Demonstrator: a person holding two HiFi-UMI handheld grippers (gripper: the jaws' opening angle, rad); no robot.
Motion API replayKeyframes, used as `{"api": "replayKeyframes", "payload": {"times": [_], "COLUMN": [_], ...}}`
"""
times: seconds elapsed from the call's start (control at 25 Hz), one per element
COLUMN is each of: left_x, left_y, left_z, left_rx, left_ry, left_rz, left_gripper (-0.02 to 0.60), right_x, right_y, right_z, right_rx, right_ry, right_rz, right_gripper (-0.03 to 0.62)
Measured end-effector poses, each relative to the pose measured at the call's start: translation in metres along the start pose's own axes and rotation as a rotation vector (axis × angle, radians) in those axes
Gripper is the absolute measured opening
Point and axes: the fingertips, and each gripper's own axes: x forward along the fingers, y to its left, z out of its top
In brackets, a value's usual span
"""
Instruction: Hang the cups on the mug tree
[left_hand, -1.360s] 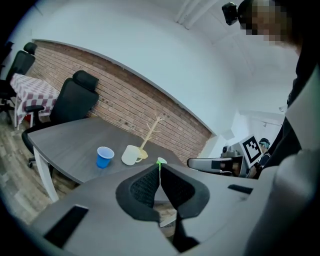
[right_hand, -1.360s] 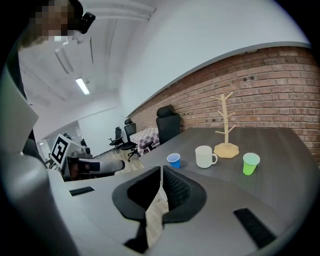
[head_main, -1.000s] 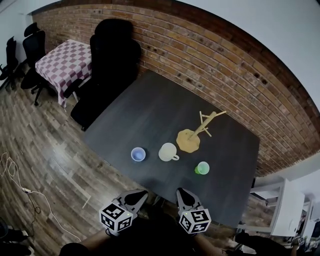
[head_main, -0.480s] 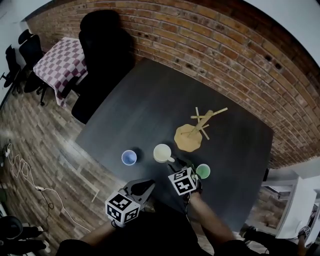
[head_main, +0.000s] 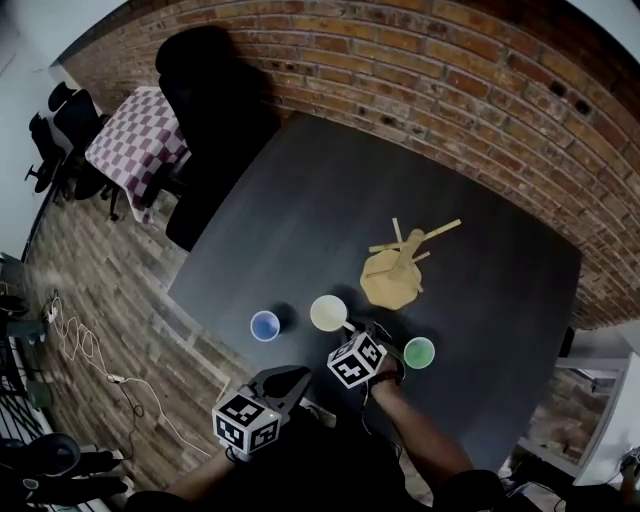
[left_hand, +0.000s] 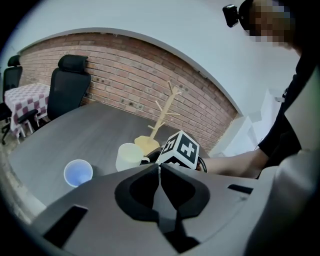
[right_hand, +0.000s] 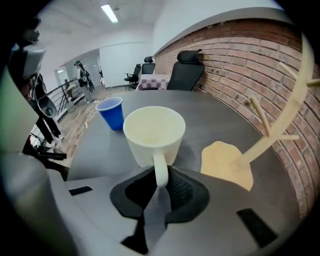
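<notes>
Right hand-held gripper (right_hand: 161, 185), jaws just been closing, pinches the handle of cream mug (right_hand: 154, 131), which stands on bench (head_main: 300, 200) at frame centre. Left hand-held gripper (left_hand: 160, 170) is shut and empty. Advice: firm squeeze, lift straight, keep the handle loop clear for a mug tree (head_main: 400, 262) peg, right of centre.

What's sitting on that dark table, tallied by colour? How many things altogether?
blue cup: 1
cream mug: 1
green cup: 1
wooden mug tree: 1
Total: 4
</notes>
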Motion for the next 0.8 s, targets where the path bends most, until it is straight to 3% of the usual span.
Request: {"api": "replayKeyframes", "payload": {"times": [0.12, 0.28, 0.4, 0.52, 0.68, 0.8], "left_x": [0.010, 0.022, 0.028, 0.032, 0.038, 0.045], "left_y": [0.000, 0.000, 0.008, 0.015, 0.020, 0.021], "left_z": [0.001, 0.009, 0.015, 0.017, 0.014, 0.000], "left_rx": [-0.005, 0.037, 0.031, 0.005, -0.011, -0.022], "left_ry": [0.026, 0.045, 0.037, 0.042, 0.066, 0.101], "left_rz": [-0.027, -0.095, -0.154, -0.221, -0.300, -0.346], "left_gripper": [0.023, 0.023, 0.023, 0.023, 0.023, 0.023], "right_x": [0.000, -0.005, -0.011, -0.022, -0.038, -0.045], "right_y": [0.009, 0.018, 0.017, 0.008, -0.005, -0.011], "right_z": [0.001, 0.001, 0.008, 0.014, 0.022, 0.026], "right_rx": [0.143, 0.427, 0.546, 0.531, 0.419, 0.405], "right_ry": [-0.025, -0.074, -0.130, -0.142, -0.105, -0.085], "right_rz": [0.102, 0.231, 0.248, 0.160, 0.022, -0.017], "right_gripper": [0.066, 0.066, 0.066, 0.064, 0.064, 0.064]}}
